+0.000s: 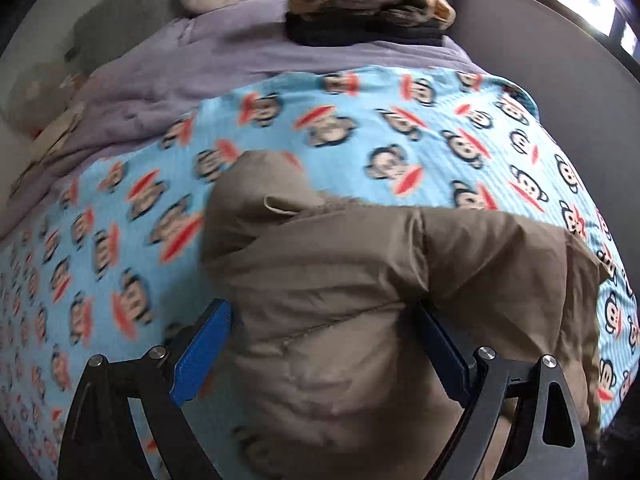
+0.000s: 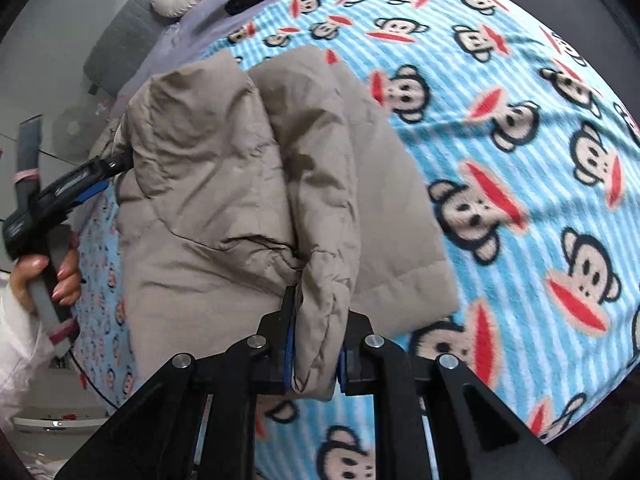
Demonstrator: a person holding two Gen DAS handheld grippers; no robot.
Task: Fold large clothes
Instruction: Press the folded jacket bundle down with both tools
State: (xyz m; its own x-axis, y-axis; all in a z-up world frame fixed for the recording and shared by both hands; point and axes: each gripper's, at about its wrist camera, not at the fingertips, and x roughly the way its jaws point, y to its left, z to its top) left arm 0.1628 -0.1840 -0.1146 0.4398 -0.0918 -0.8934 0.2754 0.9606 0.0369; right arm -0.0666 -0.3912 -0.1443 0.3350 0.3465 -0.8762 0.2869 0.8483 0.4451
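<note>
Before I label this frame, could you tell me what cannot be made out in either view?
- Jacket lower part: left wrist view, cut off by the bottom edge.
- Left gripper fingertips: right wrist view, hidden behind the jacket.
- Blanket print: left wrist view, blurred at left.
- Folded pile: which garments it holds is unclear.

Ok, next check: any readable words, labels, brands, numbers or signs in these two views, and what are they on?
No text can be read in either view.
Left gripper, right wrist view: pale lettering along its black body, too blurred to read.
Blue blanket: cartoon monkey faces only, no words.
Tan puffer jacket: no label or logo showing.
Folded clothes at the head of the bed: a pattern, no lettering.
</note>
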